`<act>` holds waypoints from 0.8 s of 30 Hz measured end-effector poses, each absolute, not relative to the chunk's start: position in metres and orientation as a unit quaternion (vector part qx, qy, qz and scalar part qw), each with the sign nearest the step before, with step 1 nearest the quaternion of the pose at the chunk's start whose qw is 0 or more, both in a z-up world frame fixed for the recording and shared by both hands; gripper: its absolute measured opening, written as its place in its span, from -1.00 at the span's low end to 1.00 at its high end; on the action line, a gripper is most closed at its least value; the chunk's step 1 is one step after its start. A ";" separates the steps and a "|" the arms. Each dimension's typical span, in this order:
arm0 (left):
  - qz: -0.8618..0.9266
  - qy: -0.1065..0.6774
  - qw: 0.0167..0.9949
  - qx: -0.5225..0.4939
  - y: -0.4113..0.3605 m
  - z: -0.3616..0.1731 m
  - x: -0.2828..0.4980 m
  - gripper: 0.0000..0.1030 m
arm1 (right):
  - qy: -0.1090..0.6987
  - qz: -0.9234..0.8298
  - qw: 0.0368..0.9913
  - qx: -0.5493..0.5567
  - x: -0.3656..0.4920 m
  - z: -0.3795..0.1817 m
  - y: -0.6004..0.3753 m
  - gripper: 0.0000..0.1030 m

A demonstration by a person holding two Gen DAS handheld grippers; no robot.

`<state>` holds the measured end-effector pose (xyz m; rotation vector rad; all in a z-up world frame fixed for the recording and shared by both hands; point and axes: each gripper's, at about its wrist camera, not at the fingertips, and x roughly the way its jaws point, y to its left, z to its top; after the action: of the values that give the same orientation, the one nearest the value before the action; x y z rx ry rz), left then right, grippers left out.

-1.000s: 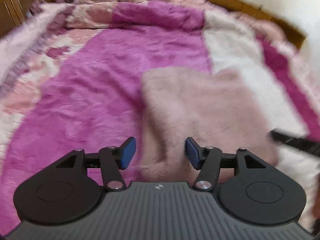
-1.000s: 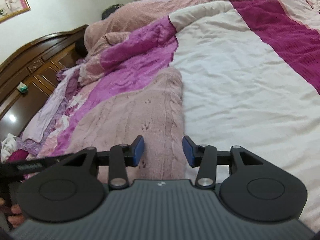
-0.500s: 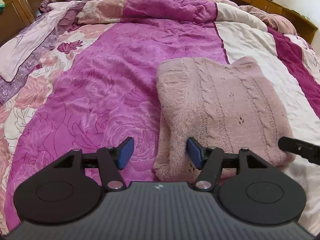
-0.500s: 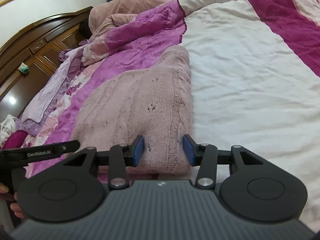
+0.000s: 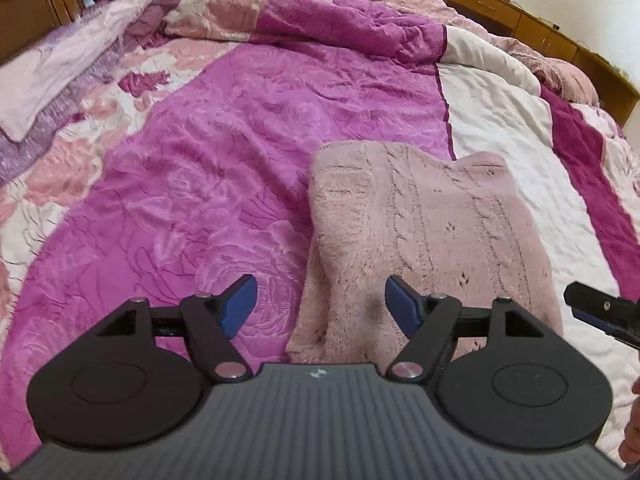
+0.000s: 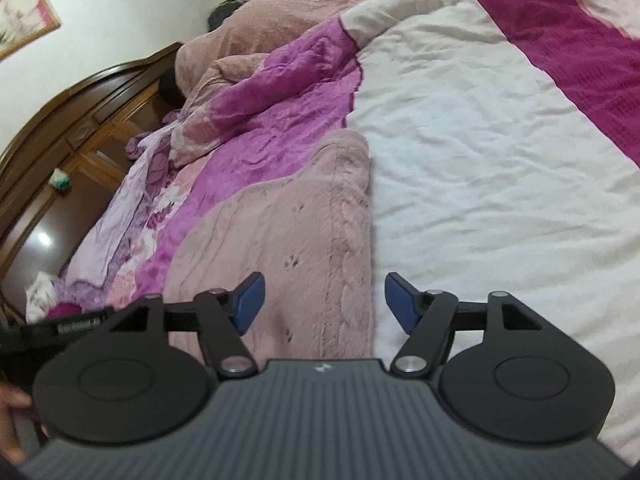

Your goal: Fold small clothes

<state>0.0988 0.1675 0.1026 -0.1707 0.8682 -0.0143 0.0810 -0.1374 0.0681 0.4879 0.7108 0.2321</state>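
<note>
A small pale logo mark sits on the ribbed grey housing of each gripper, too small to read. In the right wrist view, white lettering runs along the black bar of the other tool at the left edge, but blur leaves it unreadable.

The left gripper (image 5: 321,306) is held low over the bed, pointing along it, with its blue-padded fingers (image 5: 239,304) spread wide and nothing between them. Its left finger hangs over the magenta quilt (image 5: 208,184); its right finger lies over the near part of the folded pink cable-knit sweater (image 5: 420,232). Whether the pads touch the fabric cannot be told.

The right gripper (image 6: 325,302) is likewise level and low, its fingers (image 6: 400,304) wide apart and empty. Its left finger is over the sweater (image 6: 288,248), and its right finger is over the white panel of the quilt (image 6: 500,152), so the sweater's right edge runs between them.

The sweater lies flat on the bed, folded into a rough rectangle, straddling the seam where the magenta panel meets the white one. Its near hem sits just ahead of both grippers.

The tip of the right tool shows at the right edge of the left wrist view, near the sweater's near right corner. A dark wooden headboard (image 6: 68,120) stands at far left, and a framed picture (image 6: 24,8) hangs on the wall above it.
</note>
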 end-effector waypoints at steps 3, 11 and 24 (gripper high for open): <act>-0.012 0.429 0.898 -0.095 0.169 0.096 0.105 0.51 | 0.352 0.117 0.894 0.252 0.094 0.066 -0.141 0.44; -0.017 0.436 0.893 -0.109 0.172 0.085 0.116 0.51 | 0.385 0.143 0.877 0.251 0.117 0.050 -0.134 0.44; -0.066 0.435 0.878 -0.190 0.183 0.055 0.127 0.59 | 0.410 0.194 0.849 0.271 0.143 0.023 -0.123 0.48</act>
<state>0.1266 0.1832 0.0552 -0.3958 0.9067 -0.1378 0.1431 -0.1226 0.0231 0.5713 0.8640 0.4081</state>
